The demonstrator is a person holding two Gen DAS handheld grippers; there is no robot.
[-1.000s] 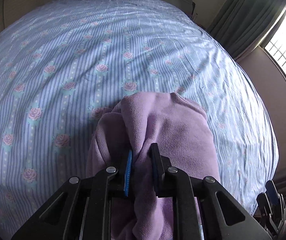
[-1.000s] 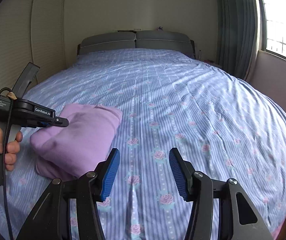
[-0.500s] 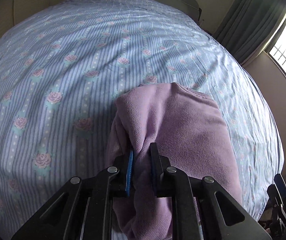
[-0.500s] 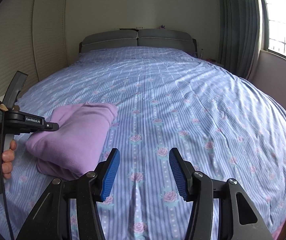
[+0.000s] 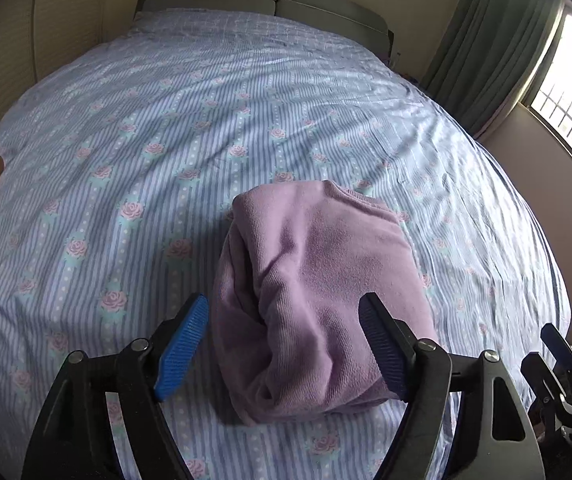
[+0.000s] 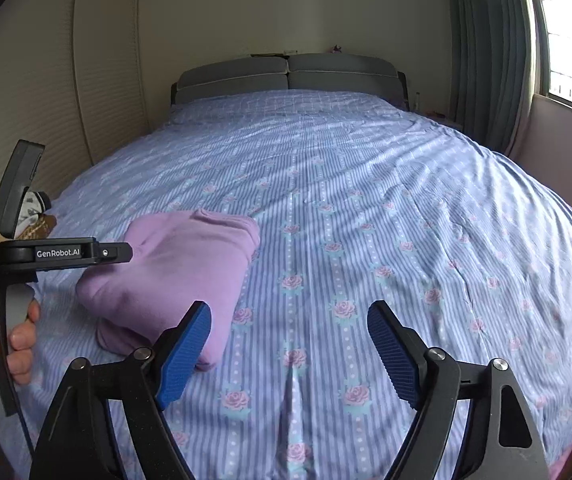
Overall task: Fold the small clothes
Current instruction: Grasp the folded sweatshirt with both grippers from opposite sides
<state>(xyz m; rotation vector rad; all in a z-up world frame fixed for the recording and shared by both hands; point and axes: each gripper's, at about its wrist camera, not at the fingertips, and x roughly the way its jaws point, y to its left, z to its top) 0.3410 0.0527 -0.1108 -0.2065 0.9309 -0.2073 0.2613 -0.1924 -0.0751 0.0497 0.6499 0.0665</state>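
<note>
Folded purple garment (image 5: 317,292) laid on bed (image 5: 126,152), left tool (image 5: 286,344) opening, pads clear of cloth, right tool (image 6: 289,354) opening over bare sheet, nothing held.

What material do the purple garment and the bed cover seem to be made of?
The purple garment: probably a soft knit, fleece or terry; matte, with fine ribbed texture and thick rounded folds. The bed cover: likely thin woven cotton; smooth, printed with blue stripes and pink roses, and creased into shallow wrinkles. Neither is certain by sight alone.
</note>
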